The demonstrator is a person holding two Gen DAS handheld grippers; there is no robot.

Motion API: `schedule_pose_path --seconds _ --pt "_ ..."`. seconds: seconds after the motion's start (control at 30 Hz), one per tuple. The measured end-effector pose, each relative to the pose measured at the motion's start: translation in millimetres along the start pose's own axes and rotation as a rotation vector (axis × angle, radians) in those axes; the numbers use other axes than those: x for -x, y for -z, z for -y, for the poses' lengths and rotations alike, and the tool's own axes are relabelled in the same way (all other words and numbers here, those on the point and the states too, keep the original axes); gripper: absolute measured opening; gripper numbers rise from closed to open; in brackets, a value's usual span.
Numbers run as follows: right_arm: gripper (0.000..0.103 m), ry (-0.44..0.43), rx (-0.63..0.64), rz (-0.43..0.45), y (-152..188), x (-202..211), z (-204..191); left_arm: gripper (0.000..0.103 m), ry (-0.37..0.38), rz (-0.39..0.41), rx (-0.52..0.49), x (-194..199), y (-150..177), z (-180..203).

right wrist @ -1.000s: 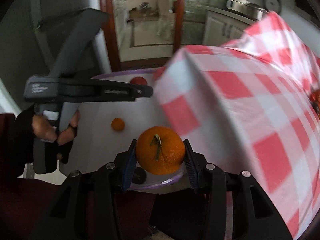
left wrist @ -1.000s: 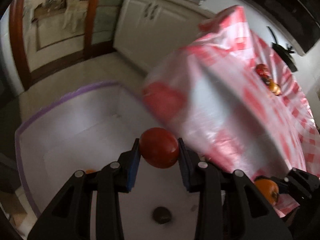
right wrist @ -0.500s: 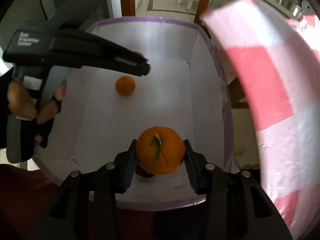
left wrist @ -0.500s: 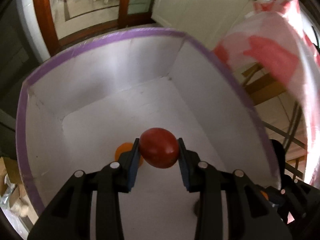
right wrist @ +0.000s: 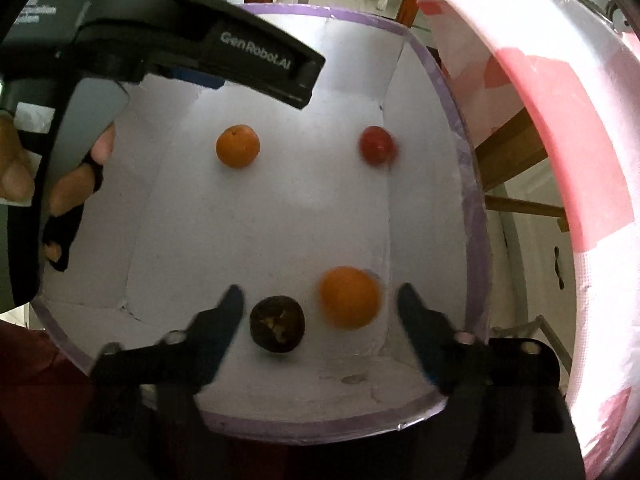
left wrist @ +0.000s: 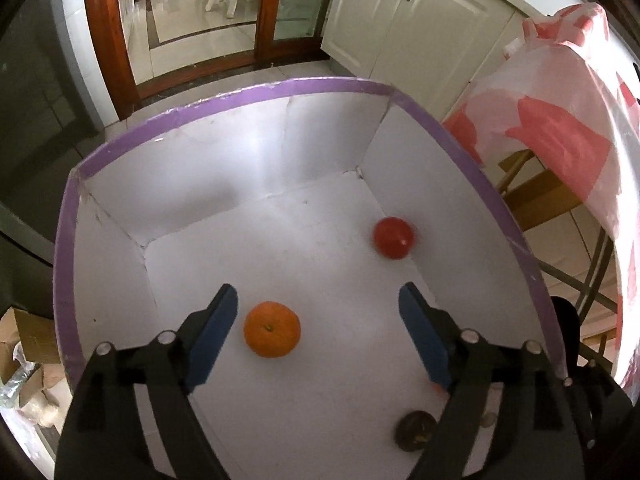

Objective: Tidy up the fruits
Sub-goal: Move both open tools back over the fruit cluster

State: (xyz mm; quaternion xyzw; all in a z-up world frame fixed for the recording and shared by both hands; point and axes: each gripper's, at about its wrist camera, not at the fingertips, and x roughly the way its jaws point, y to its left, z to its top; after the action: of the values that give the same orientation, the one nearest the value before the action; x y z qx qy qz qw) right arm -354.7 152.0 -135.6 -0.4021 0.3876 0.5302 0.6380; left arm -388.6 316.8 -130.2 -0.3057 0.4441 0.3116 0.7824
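A white box with a purple rim [left wrist: 280,92] lies under both grippers. My left gripper [left wrist: 319,296] hangs over it, its jaws opening with nothing pressed between them. A red tomato [left wrist: 394,238] lies loose by the right wall, and a small orange [left wrist: 272,329] rests on the floor below the fingers. My right gripper [right wrist: 320,293] is also opening. A larger orange [right wrist: 349,297], blurred, sits free between its fingers beside a dark brown fruit [right wrist: 277,323]. The small orange [right wrist: 237,146] and the tomato [right wrist: 377,146] lie farther in.
A red-and-white checked tablecloth [left wrist: 560,140] hangs right of the box over a wooden table frame [left wrist: 536,200]. White cabinets [left wrist: 400,20] and a wooden door frame [left wrist: 108,40] stand behind. The left tool's black housing [right wrist: 248,54] and a hand [right wrist: 68,188] overhang the box's left side.
Both grippers sank over the box and opened. The tomato left the left gripper and now lies by the right wall. The larger orange left the right gripper.
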Motion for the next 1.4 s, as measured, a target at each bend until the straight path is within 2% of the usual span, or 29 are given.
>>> schedule_pose_path --seconds 0.1,0.27,0.3,0.53,0.67,0.77,0.8,0.9,0.93,1.0,1.1,1.2,1.3,1.4 --pt "0.084 0.005 -0.002 0.009 7 5 4 0.095 0.012 0.010 0.028 2 -3 -3" --pt "0.084 -0.002 -0.010 0.027 6 13 8 0.095 0.021 0.008 0.054 1 -5 -8" --pt "0.084 -0.006 -0.007 0.031 -3 13 19 0.095 0.021 0.010 0.056 1 -5 -7" --pt "0.084 -0.032 0.030 0.118 -3 45 16 0.095 0.033 0.031 0.085 9 -8 -11" --pt "0.084 -0.085 -0.017 0.223 -2 85 25 0.095 0.020 0.137 0.070 41 -21 -4" --pt "0.087 -0.116 -0.089 0.337 -1 126 42 0.098 -0.016 0.284 0.048 81 -37 8" --pt "0.087 -0.123 -0.117 0.375 1 138 50 0.102 -0.034 0.345 0.034 98 -44 16" --pt "0.087 -0.114 -0.218 0.495 11 178 76 0.102 -0.115 0.464 -0.049 134 -60 51" --pt "0.087 -0.093 -0.260 0.540 15 197 86 0.102 -0.134 0.481 -0.091 142 -67 68" --pt "0.087 -0.047 -0.347 0.610 28 220 110 0.102 -0.126 0.492 -0.160 152 -75 95" --pt "0.087 0.042 -0.497 0.676 53 245 151 0.102 -0.060 0.493 -0.257 162 -85 150" --pt "0.087 0.134 -0.680 0.686 83 258 196 0.102 0.056 0.446 -0.355 154 -89 213" --pt "0.087 0.217 -0.818 0.667 110 256 236 0.102 0.183 0.370 -0.474 128 -89 292" --pt "0.087 0.280 -0.957 0.632 146 256 288 0.102 0.244 0.291 -0.562 93 -84 351"
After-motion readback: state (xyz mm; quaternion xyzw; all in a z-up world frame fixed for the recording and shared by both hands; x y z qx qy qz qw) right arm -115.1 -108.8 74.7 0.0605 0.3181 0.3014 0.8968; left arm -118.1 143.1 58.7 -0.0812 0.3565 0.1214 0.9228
